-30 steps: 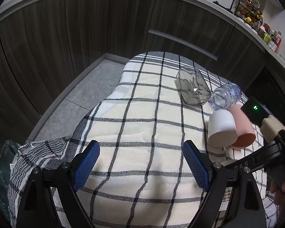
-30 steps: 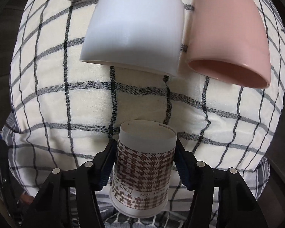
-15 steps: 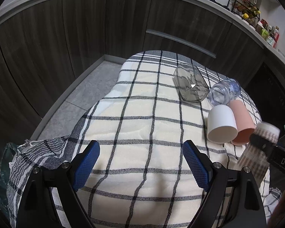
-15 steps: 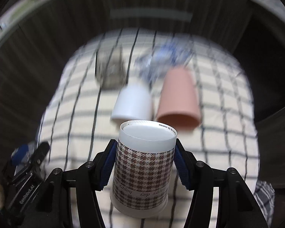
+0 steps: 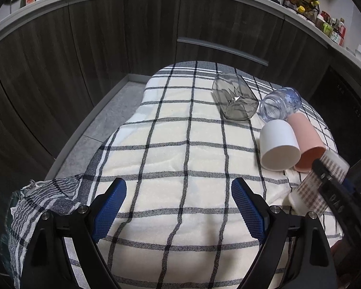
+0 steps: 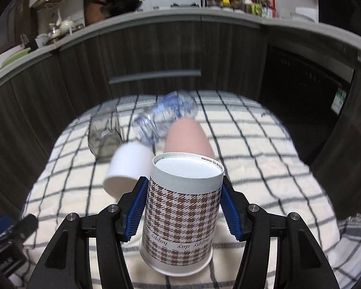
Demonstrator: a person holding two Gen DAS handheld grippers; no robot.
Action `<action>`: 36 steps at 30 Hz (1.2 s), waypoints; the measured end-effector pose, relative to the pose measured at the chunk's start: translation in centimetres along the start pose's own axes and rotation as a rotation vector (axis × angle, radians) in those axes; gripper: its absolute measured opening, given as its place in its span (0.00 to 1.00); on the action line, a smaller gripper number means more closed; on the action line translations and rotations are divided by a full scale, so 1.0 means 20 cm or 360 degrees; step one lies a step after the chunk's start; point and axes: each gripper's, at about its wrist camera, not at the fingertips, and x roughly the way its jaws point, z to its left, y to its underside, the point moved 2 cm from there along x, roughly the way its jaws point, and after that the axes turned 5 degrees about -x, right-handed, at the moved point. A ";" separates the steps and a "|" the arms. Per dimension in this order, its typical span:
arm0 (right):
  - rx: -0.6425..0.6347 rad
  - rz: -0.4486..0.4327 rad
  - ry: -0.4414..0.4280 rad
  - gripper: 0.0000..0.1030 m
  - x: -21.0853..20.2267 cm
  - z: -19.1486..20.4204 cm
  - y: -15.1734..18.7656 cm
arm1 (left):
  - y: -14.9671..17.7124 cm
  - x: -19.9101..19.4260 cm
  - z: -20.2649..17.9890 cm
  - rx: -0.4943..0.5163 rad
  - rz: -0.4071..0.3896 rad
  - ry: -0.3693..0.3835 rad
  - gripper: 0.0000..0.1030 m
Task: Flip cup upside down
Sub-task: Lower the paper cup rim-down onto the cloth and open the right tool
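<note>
A: Where is the houndstooth paper cup right now?

B: Clamped between the blue pads of the right hand-held gripper, near the front right corner of the checked cloth that covers the counter. The pads press its two sides about midway up.

A: And which way does its long axis run?

B: Close to upright but leaning: the closed base points up and away from the camera, and the wider rim is lowest, at or just above the cloth. I cannot tell if it touches.

A: So what does the coming move hang on?

B: Bringing that axis square to the cloth so the rim seats flat, I judge. The white cup and pink cup lie on their sides just beyond it.

A: The left hand-held gripper?

B: Spread apart, holding nothing, farther off toward the front middle of the cloth.
</note>
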 end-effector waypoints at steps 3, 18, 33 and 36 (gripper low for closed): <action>-0.0031 0.0021 0.0011 0.57 -0.02 0.01 0.02 | 0.00 0.00 0.00 -0.0002 0.0002 0.0011 0.87; -0.0082 0.0111 -0.0002 0.66 -0.10 0.03 0.14 | 0.01 -0.06 0.00 0.0009 -0.0025 0.0058 0.87; -0.0074 -0.0071 -0.0060 0.80 -0.44 -0.03 0.08 | 0.03 -0.38 -0.02 -0.0007 -0.0179 0.0113 0.89; -0.0071 -0.0103 -0.0074 0.83 -0.54 -0.05 0.07 | 0.05 -0.47 -0.03 0.0009 -0.0209 0.0127 0.90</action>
